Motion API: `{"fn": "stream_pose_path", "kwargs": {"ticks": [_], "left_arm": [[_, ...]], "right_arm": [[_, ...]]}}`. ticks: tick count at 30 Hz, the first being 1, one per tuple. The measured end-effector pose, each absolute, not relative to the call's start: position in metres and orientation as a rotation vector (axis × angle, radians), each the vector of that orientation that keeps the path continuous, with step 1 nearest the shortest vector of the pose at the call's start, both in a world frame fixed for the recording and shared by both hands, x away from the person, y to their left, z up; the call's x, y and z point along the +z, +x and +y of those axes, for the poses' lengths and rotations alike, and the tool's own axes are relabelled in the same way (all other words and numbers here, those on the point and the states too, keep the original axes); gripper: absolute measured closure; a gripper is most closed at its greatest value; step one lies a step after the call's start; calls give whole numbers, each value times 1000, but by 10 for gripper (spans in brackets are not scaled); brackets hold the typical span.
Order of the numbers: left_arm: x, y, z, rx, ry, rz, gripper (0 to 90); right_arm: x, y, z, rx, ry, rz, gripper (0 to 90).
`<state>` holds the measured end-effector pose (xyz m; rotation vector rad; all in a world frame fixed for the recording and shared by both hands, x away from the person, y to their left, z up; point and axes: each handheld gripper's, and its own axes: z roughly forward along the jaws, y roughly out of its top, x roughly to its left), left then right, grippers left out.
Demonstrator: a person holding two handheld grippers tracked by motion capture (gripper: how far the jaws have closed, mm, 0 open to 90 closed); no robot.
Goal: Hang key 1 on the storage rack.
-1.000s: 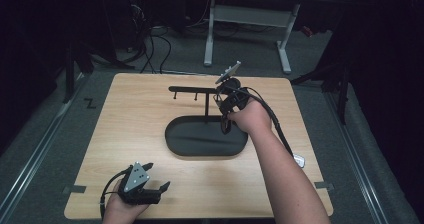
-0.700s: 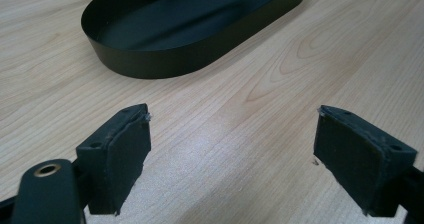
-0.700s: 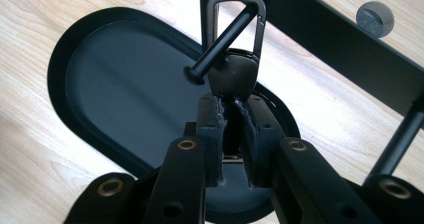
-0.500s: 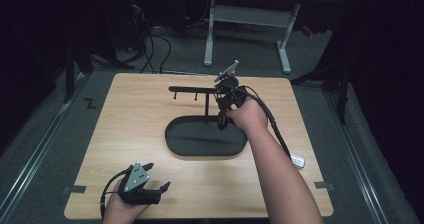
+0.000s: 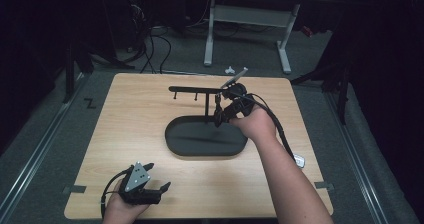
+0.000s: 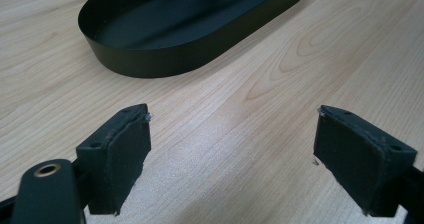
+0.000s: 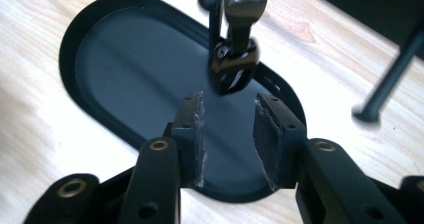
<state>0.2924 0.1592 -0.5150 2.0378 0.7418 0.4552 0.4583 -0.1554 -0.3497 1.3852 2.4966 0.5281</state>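
Note:
A black stand with an oval tray base (image 5: 172, 143) and a horizontal hook bar (image 5: 192, 89) sits mid-table. From the bar hangs a glossy black strap-like item (image 7: 235, 59). Just below and in front of that item is my right gripper (image 7: 229, 109); its jaws have just been opening and nothing lies between the pads (image 7: 192, 129). In the high view the right gripper (image 5: 220, 116) hovers over the tray's far right end beside the post. At the table's front left corner my left gripper (image 5: 159, 176) rests open, with bare wood between its jaws (image 6: 232, 134) and the tray rim (image 6: 150, 64) ahead.
A small white object (image 5: 299, 160) lies near the table's right edge. The right gripper's cable (image 5: 280, 129) trails along the forearm. A white desk frame (image 5: 250, 19) and floor cables (image 5: 150, 49) stand beyond the far edge.
The right hand has eased slightly back from the bar toward the near side. The left hand has stayed put.

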Motion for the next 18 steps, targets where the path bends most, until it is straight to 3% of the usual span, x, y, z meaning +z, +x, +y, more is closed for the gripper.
{"fn": "stream_pose_path", "kwargs": {"ticks": [18], "left_arm": [[-517, 294, 157, 454, 2054, 743, 159]], "right_arm": [[-384, 392, -199, 608, 1384, 2490, 489]]}}
